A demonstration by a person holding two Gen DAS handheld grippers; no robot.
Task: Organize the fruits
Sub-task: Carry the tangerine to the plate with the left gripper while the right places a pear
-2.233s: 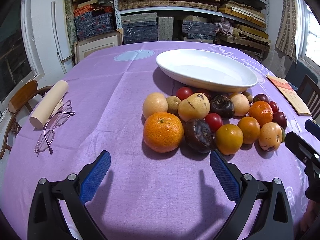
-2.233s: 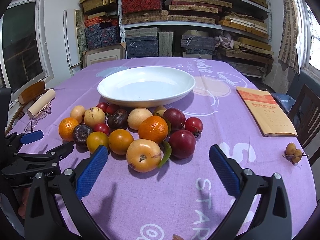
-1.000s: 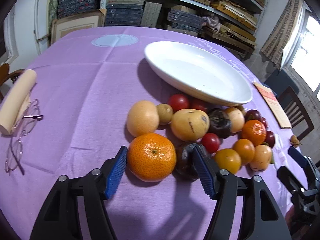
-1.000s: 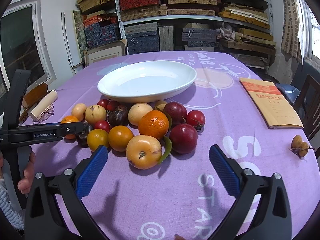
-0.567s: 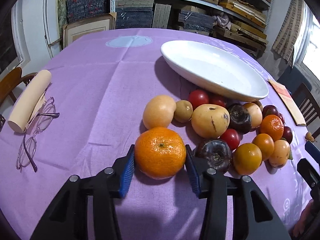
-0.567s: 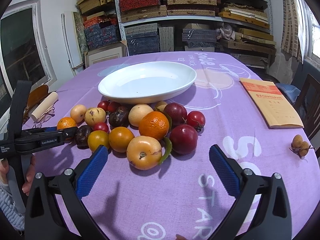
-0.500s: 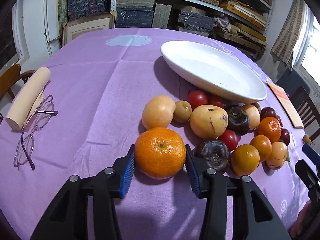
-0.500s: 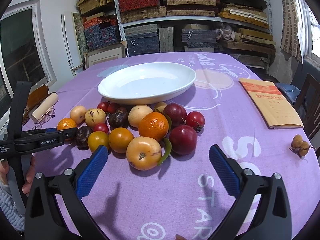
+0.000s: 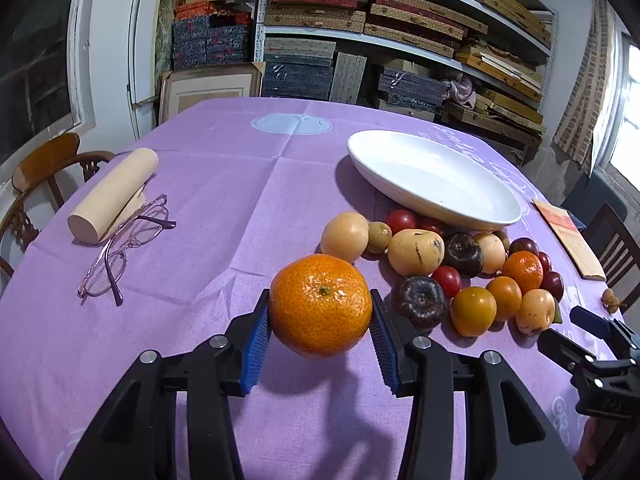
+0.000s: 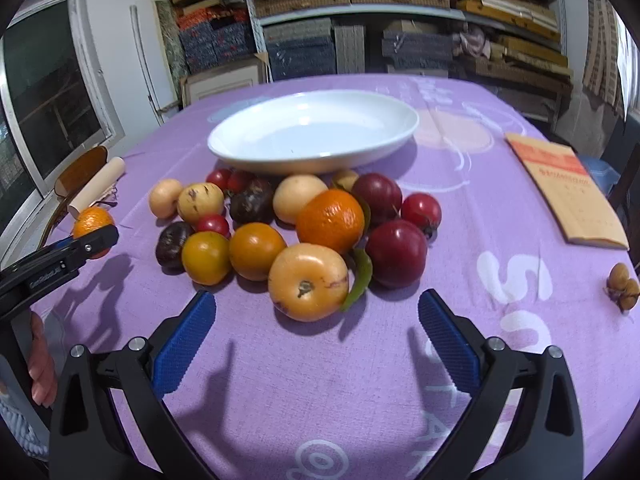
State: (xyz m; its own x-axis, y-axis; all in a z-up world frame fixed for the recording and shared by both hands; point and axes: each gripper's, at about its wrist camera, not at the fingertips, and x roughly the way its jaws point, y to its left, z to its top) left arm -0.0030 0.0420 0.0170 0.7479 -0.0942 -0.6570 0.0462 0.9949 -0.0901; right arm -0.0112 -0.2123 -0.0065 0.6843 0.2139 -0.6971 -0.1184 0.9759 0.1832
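- My left gripper [image 9: 319, 322] is clamped on the big mandarin [image 9: 320, 305]; its jaws have just been closing, and now both blue pads [image 9: 256, 340] press on the sides of the fruit.
- The mandarin hangs a little above the purple tablecloth [image 9: 200, 280], and its shadow lies on the cloth under it.
- In the right wrist view, the same mandarin [image 10: 93, 222] shows at the left edge of the table, apart from the other fruits.
- My right gripper [image 10: 316, 326] stands apart, with nothing between its pads; it hovers at the near edge of the table, just before the yellow-orange fruit [image 10: 307, 281].
- The pile of fruits [image 10: 280, 224] lies on the cloth between my grippers and the white dish [image 10: 316, 134]; some of the fruits at the back touch the rim of the dish.
- The white dish is in the middle of the table and holds no fruit.
- Near the left edge of the table lie the eyeglasses [image 9: 124, 248] and, touching them, a pale roll [image 9: 112, 196].
- Near the right edge lie a brown envelope [image 10: 564, 188] and a small bunch of brown fruits [image 10: 622, 286].
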